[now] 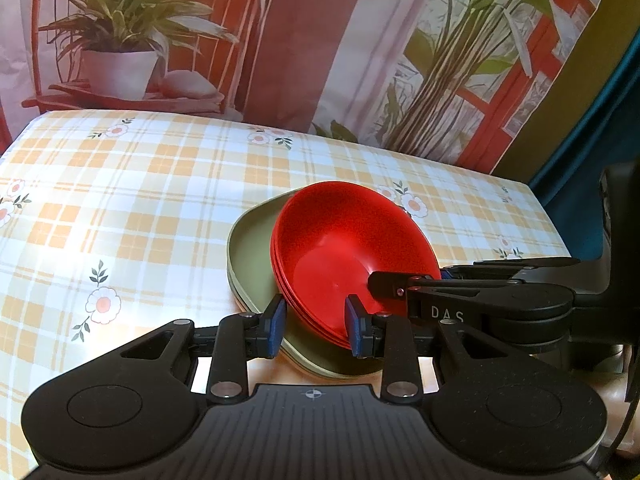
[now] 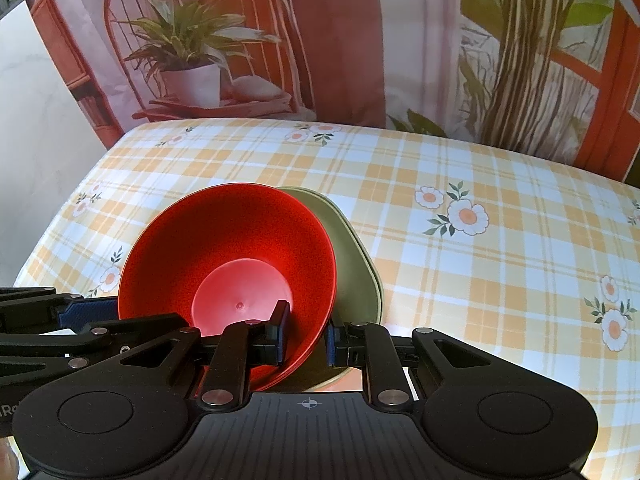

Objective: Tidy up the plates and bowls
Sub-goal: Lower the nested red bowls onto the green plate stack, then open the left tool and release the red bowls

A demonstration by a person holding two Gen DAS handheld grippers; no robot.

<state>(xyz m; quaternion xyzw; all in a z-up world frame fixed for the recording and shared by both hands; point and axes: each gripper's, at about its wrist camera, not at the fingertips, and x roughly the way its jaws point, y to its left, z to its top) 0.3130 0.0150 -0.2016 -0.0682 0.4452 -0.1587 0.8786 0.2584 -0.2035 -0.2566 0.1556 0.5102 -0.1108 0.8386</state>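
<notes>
A stack of red bowls [image 1: 340, 248] sits on a stack of olive-green plates [image 1: 252, 256] near the table's front edge. My left gripper [image 1: 316, 324] straddles the near rim of the red bowls, one blue pad outside and one inside, with a gap between pad and rim. My right gripper [image 2: 306, 334] straddles the rim of the red bowls [image 2: 228, 248] from the other side, over the green plates [image 2: 352, 264], pads close to the rim. The right gripper's arm also shows in the left wrist view [image 1: 404, 284].
The table has a yellow checked cloth with flowers [image 1: 160, 208]. A printed backdrop of plants and a red chair hangs behind it [image 1: 280, 40]. The table's far edge runs along the backdrop.
</notes>
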